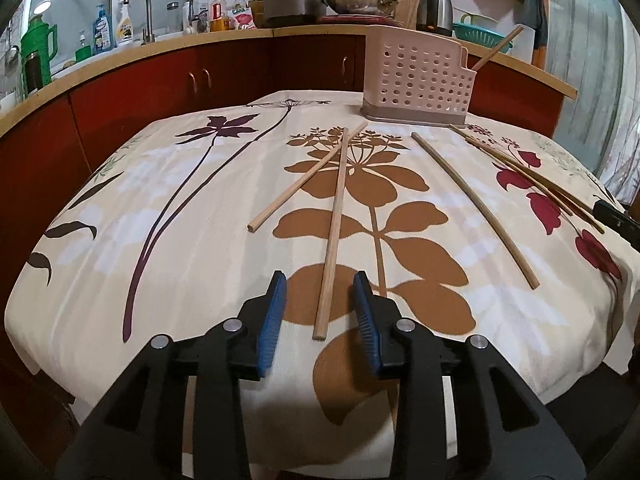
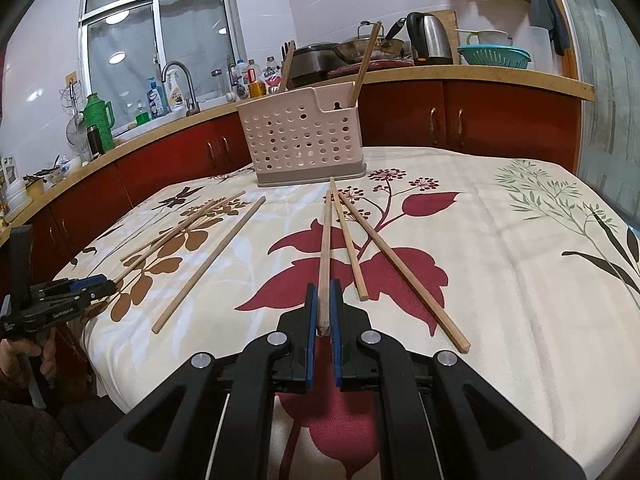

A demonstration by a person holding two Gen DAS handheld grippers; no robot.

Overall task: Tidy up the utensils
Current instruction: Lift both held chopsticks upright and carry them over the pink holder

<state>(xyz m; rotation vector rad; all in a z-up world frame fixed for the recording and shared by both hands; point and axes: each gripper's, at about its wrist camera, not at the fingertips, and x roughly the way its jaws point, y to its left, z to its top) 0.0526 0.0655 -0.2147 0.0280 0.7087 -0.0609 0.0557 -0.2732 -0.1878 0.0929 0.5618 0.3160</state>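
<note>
Several wooden chopsticks lie on the flowered tablecloth (image 1: 168, 216). My left gripper (image 1: 320, 280) is open, its blue pads either side of the near end of one chopstick (image 1: 334, 236) that lies on the cloth. A second chopstick (image 1: 308, 178) crosses it further back, and a third (image 1: 474, 204) lies to the right. My right gripper (image 2: 323, 290) is shut on the near end of a chopstick (image 2: 326, 248). Two more chopsticks (image 2: 404, 264) lie right of it. A pink perforated utensil holder (image 2: 300, 138) stands at the far table edge with two chopsticks (image 2: 366, 64) upright in it; it also shows in the left wrist view (image 1: 416, 76).
Behind the table runs a red-cabinet kitchen counter (image 2: 480, 70) with a sink tap (image 2: 180, 84), bottles, pans, a kettle (image 2: 430, 40) and a teal colander (image 2: 494, 56). The left gripper body (image 2: 56, 304) shows at the table's left edge in the right wrist view.
</note>
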